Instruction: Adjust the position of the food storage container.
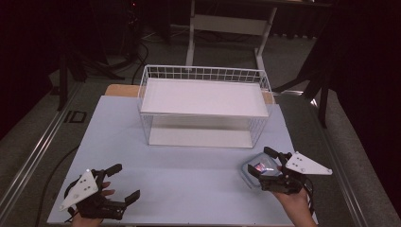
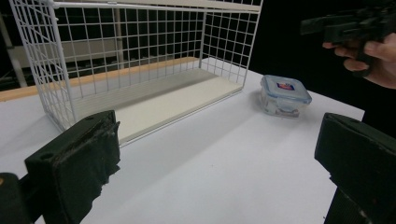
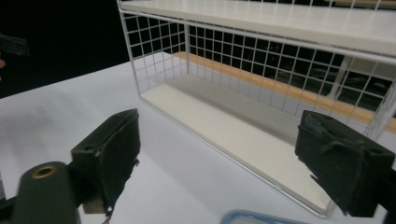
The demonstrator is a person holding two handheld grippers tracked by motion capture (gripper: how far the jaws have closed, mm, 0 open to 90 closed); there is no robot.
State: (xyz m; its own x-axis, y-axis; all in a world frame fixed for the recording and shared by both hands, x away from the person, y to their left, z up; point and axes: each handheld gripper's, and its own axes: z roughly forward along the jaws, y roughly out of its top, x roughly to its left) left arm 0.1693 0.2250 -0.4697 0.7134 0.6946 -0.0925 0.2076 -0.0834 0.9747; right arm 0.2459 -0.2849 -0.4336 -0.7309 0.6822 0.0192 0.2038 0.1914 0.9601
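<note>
Small lidded plastic food container (image 1: 259,169) sits on the worktop (image 1: 189,175) at 4 o'clock, just under the right gripper (image 1: 265,164), whose jaws are spread. Likely light, rigid, smooth-walled; take it across opposite sides below the lid. Contents unclear. Wire shelf rack (image 1: 204,106) at 12 o'clock, both tiers bare. Left gripper (image 1: 124,182) at 7 o'clock, spread, empty.

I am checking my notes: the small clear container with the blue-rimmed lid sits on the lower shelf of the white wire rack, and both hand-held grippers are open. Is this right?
Not quite. The container sits on the table in front of the white wire rack, near the right hand-held gripper, as the high view shows. The lower shelf is bare. Both hand-held grippers, including the left, are open.
</note>
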